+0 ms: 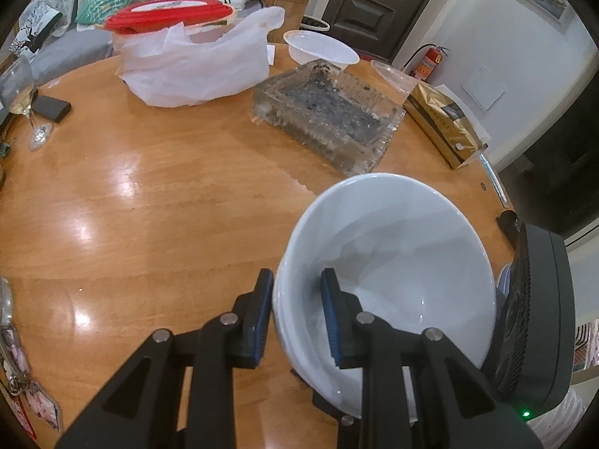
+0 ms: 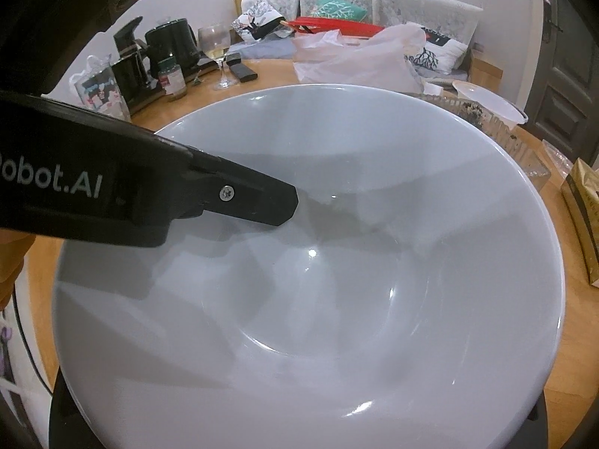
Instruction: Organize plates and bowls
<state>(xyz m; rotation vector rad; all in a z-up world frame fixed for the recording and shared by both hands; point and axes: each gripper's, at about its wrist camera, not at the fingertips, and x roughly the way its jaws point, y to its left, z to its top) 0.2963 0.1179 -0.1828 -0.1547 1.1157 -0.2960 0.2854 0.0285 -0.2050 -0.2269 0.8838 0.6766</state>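
A white ceramic bowl (image 1: 397,273) sits tilted over the near right part of the round wooden table (image 1: 149,205). My left gripper (image 1: 295,314) straddles its near-left rim, one blue-padded finger outside and one inside; a gap shows between the pads and the rim. A second rim edge shows under the bowl, so it seems stacked on another. In the right wrist view the bowl (image 2: 337,280) fills the frame, with one finger (image 2: 262,202) of the left gripper reaching in from the left. My right gripper's own fingers are hidden under the bowl; its black body (image 1: 531,318) shows beside the bowl.
A glass ashtray (image 1: 325,112) lies behind the bowl. A white plastic bag (image 1: 194,71) with a red-lidded box, a plastic bowl (image 1: 322,50), a gold box (image 1: 445,123), a wine glass (image 1: 22,101) and a black case (image 1: 50,106) stand around the table. Kettle and jars (image 2: 164,63) at the left.
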